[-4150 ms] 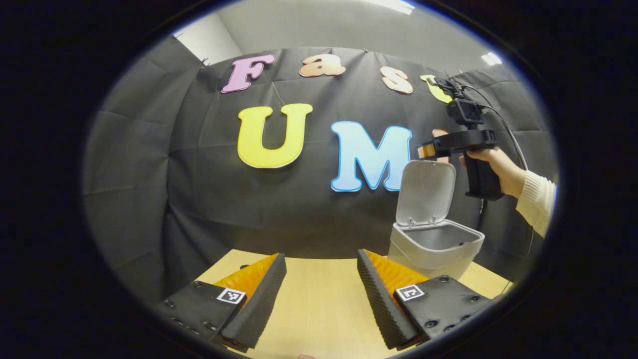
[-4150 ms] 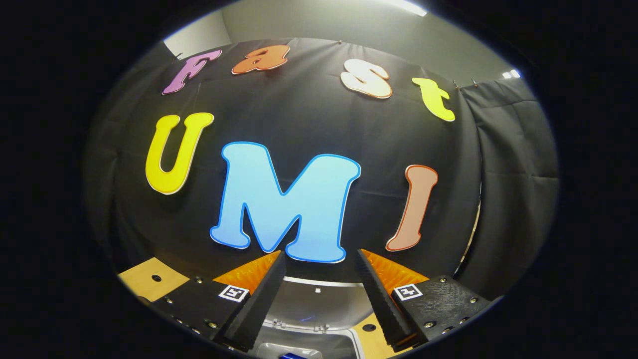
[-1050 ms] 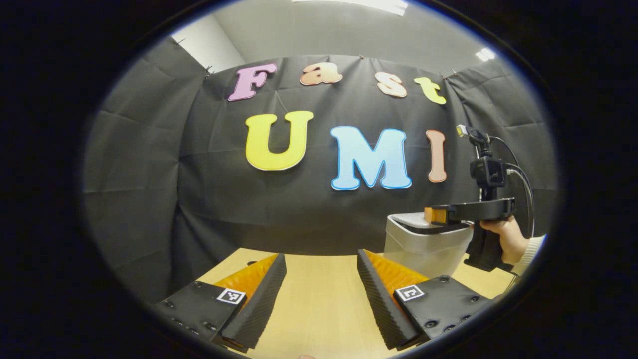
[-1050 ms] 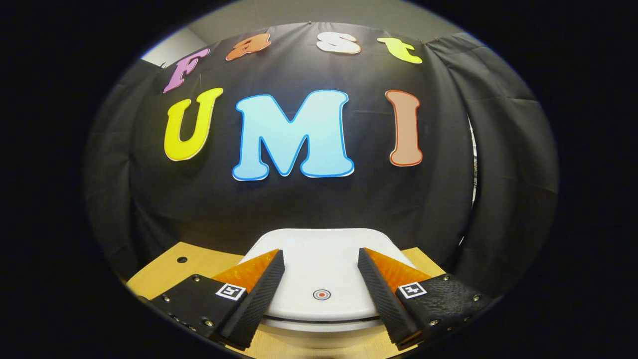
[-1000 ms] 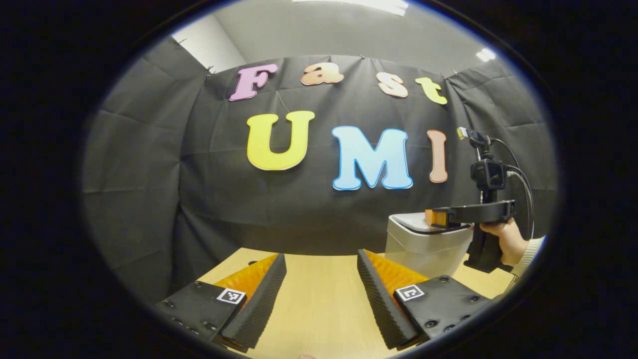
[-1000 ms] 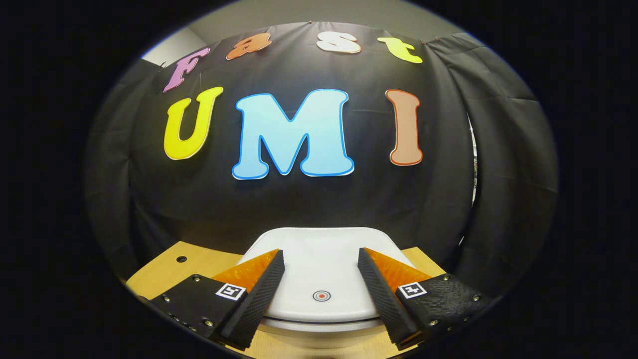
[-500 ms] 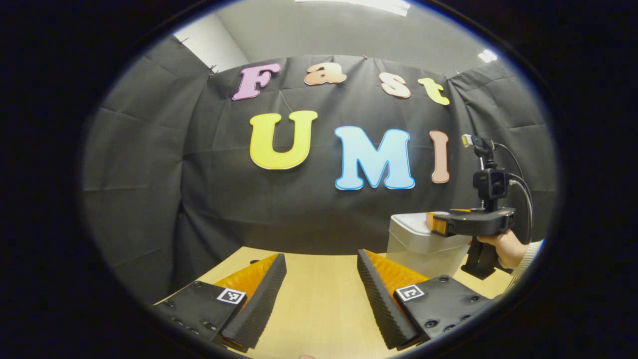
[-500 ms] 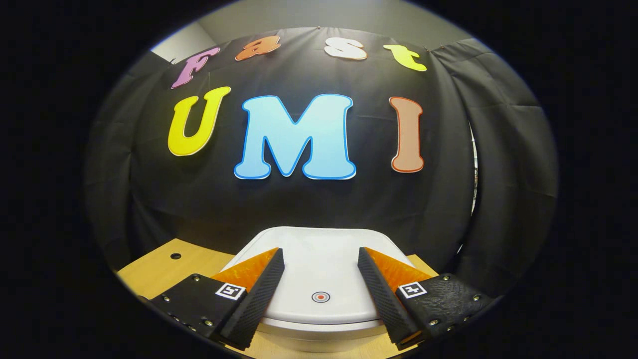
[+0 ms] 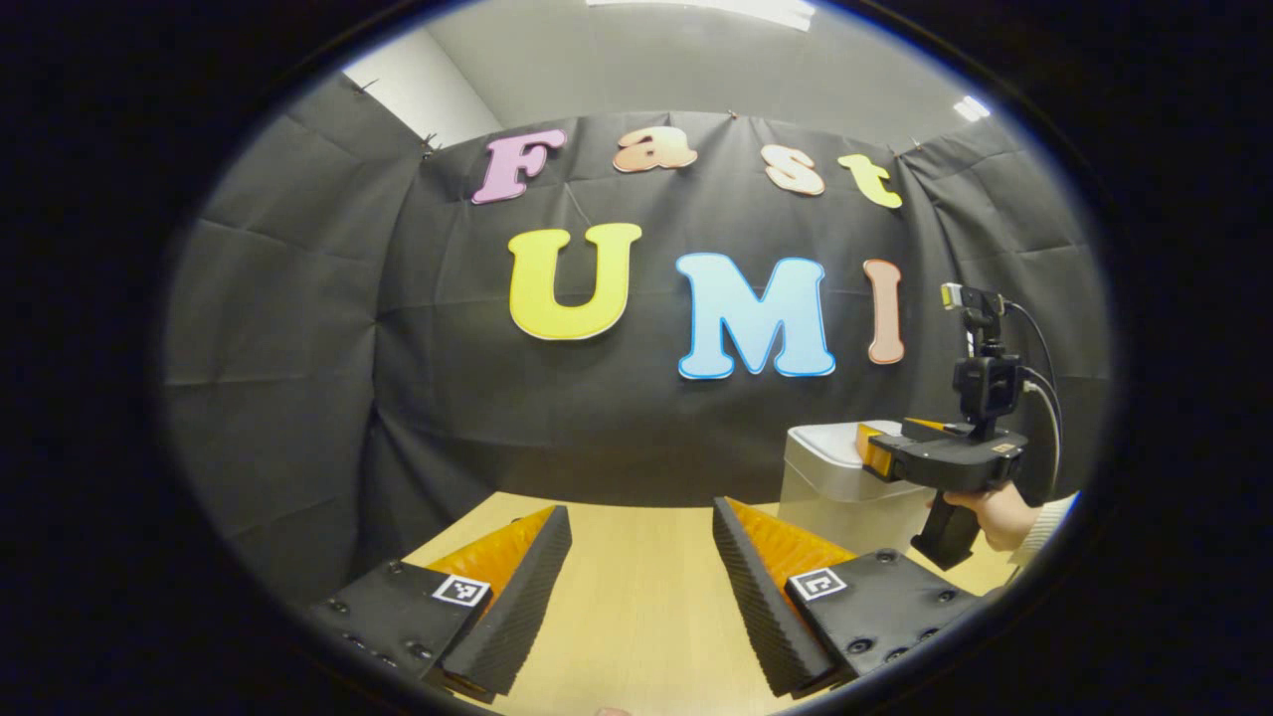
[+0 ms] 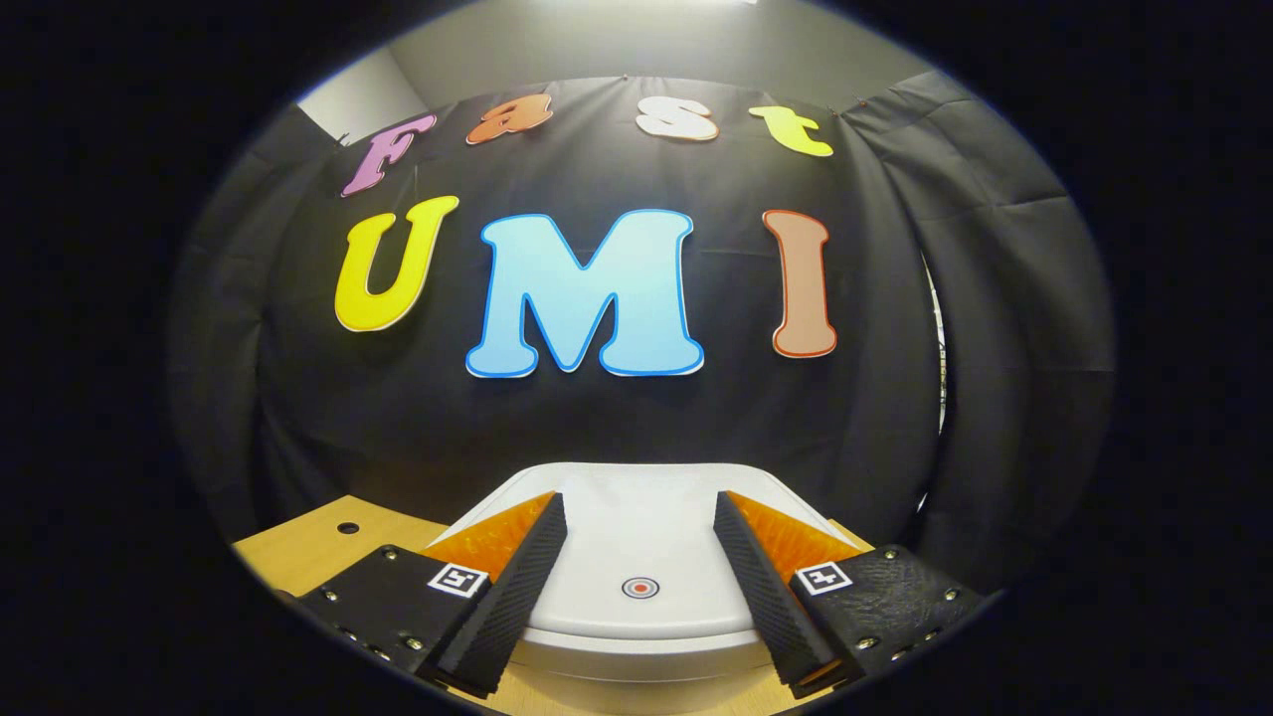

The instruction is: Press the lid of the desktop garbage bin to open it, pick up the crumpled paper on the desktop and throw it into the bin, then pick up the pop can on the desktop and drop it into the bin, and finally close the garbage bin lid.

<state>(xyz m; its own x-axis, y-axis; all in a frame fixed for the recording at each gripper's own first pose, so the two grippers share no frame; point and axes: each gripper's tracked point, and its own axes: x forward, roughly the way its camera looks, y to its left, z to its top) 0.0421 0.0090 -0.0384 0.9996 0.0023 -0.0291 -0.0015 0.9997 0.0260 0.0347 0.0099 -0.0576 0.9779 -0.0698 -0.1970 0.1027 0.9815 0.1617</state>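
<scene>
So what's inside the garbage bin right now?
Cannot be seen: the bin has its lid down, covering the inside. The right gripper sits open over the lid.

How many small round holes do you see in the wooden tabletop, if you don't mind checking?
1. It sits in the tabletop at, left of the closed bin in the right gripper view. Others may be hidden.
</scene>
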